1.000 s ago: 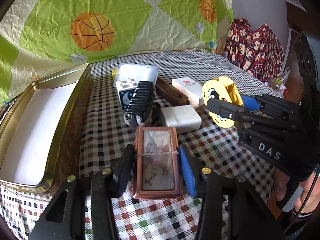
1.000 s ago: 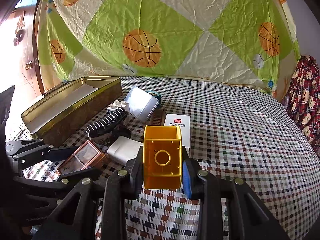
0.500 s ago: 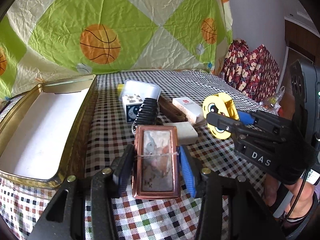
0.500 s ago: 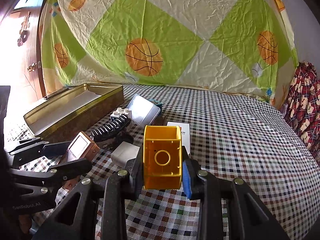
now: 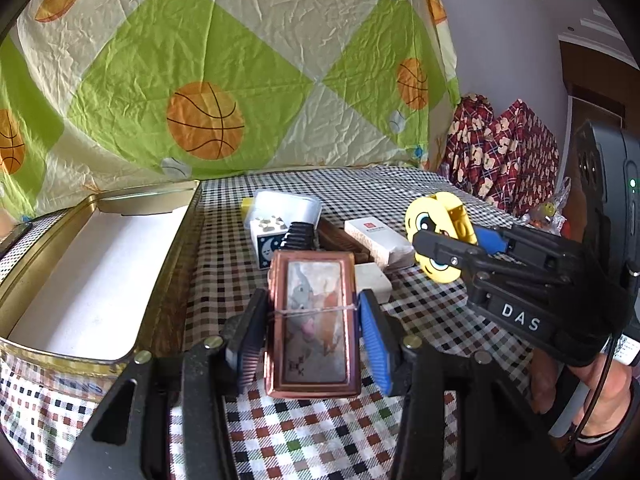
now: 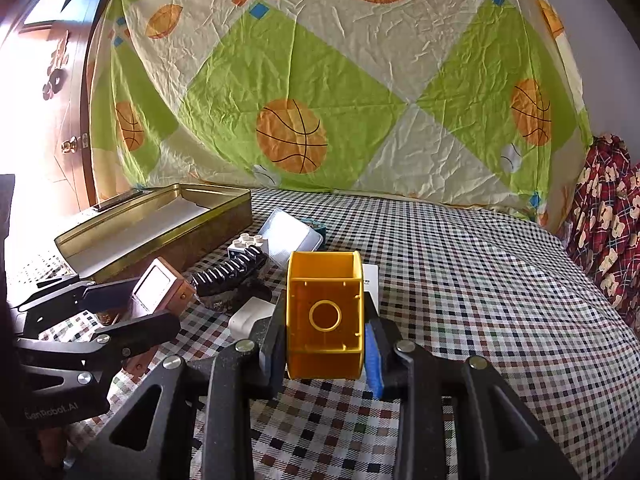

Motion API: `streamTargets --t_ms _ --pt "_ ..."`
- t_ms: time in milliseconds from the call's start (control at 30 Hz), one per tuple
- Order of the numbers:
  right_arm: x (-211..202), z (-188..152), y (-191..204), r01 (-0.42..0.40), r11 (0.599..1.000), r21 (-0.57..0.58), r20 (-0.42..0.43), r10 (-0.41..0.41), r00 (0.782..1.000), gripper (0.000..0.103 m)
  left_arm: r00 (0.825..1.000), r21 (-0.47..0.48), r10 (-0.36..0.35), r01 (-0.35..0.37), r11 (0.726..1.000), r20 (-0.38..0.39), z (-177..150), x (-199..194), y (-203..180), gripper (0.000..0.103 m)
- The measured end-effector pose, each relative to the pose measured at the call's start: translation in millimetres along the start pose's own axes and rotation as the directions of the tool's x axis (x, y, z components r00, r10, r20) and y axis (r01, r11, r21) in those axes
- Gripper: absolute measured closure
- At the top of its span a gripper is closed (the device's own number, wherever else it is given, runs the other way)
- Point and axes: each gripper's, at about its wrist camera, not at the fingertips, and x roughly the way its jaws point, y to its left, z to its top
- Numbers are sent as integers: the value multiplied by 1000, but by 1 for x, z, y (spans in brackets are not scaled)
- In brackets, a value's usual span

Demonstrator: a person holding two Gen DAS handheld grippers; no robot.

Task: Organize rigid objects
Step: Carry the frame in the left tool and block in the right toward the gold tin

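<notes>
Copper, that is the colour of the flat rectangular case (image 5: 314, 324) clamped in the left tool (image 5: 312, 330), a rosy metal frame around a worn, pale picture panel, with a thin band crossing it at mid-length. Its long axis runs straight ahead along the fingers (image 5: 374, 340), the far short end pointing toward the cluster of items on the tabletop (image 5: 224, 240), and it is lifted clear of the checked cloth. From the right wrist view the same case (image 6: 158, 290) shows tilted, pale face up, held out in front of the gold tin.

Over on the other side, the right tool (image 6: 325, 330) is closed tight on a yellow toy block (image 6: 325, 314), hollow underside toward the camera, a round socket in the middle of it. In the left view that block (image 5: 440, 236) shows a cartoon face with big eyes turned leftward.

Open gold tin (image 5: 92, 276) with a white lining sits at the left, near the case. Beyond lie a white studded brick (image 5: 266, 236), a black ribbed piece (image 5: 298, 236), a clear lidded box (image 5: 288, 206), a white carton (image 5: 378, 238) and a small white block (image 5: 374, 280), all close together.
</notes>
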Motion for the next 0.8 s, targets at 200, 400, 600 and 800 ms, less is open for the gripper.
streamTargets --t_ms 200,400,600,800 --pt "-3 0 0 2 1000 0 22 -2 1000 69 1000 14 2 -2 1000 26 0 -4 -3 58" --pt "-6 -1 0 2 1000 -2 47 -2 999 69 999 13 3 -4 1000 52 -2 -8 -2 58" --pt "-8 -1 0 2 1000 -3 61 -2 998 69 998 14 6 -7 1000 68 -2 -10 -2 58" --pt "-12 -3 2 4 1000 -3 81 -4 997 69 996 15 5 -6 1000 87 -3 -12 -2 58"
